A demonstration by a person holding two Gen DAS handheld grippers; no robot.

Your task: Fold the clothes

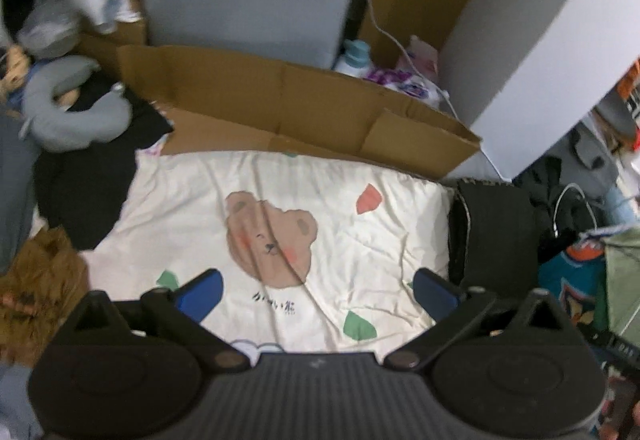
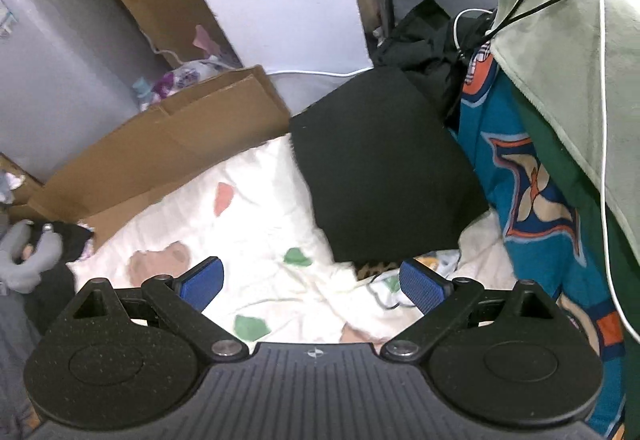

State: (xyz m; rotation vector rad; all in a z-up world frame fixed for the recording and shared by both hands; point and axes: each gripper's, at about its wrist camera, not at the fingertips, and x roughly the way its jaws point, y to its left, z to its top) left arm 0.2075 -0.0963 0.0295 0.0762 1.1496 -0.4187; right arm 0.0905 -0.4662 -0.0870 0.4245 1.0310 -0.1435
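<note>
Bedding printed with a brown bear, a cream duvet [image 1: 280, 224], is spread flat as the landmark. Both left tongs [image 1: 318, 290] and right tongs [image 2: 312, 286] are held spread above its near edge, gripping nothing. A folded black garment [image 2: 380, 175] lies on the duvet's right end; a flattened cardboard box [image 1: 288, 107] is propped behind it.

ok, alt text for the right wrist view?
The right gripper hangs open over a cream bear-print blanket, holding nothing. A folded black garment lies on the blanket ahead; flattened cardboard sits behind, a teal patterned cloth hangs right.
</note>
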